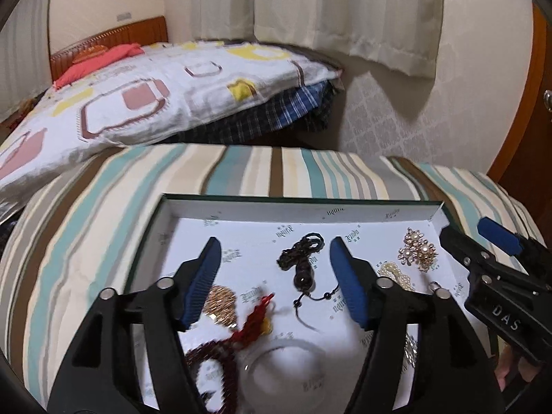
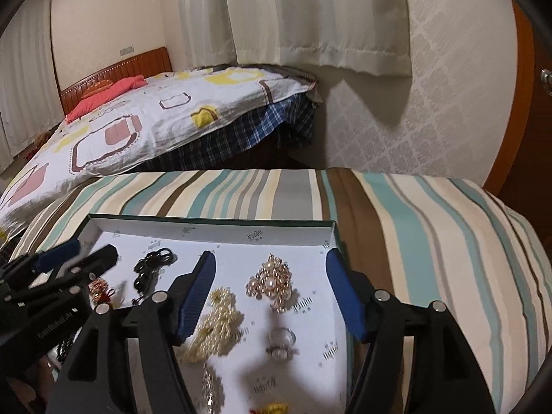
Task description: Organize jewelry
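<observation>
Both grippers, left gripper [image 1: 272,258] & right gripper [image 2: 270,272], jaws apart w/ nothing held over the tray [image 1: 303,211]; next, prob. pick a piece, e.g. brooch [image 2: 270,281].

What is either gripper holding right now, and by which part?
Nothing is held. The left gripper and the right gripper both stand open above the tray, with the black bead necklace and gold pearl brooch lying loose beneath them.

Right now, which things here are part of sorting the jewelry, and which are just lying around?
Job: box lid tray, black bead necklace, pearl brooch, pearl bracelet, ring, clear bangle.
Lying about: striped cover, patterned quilt, curtain.
</observation>
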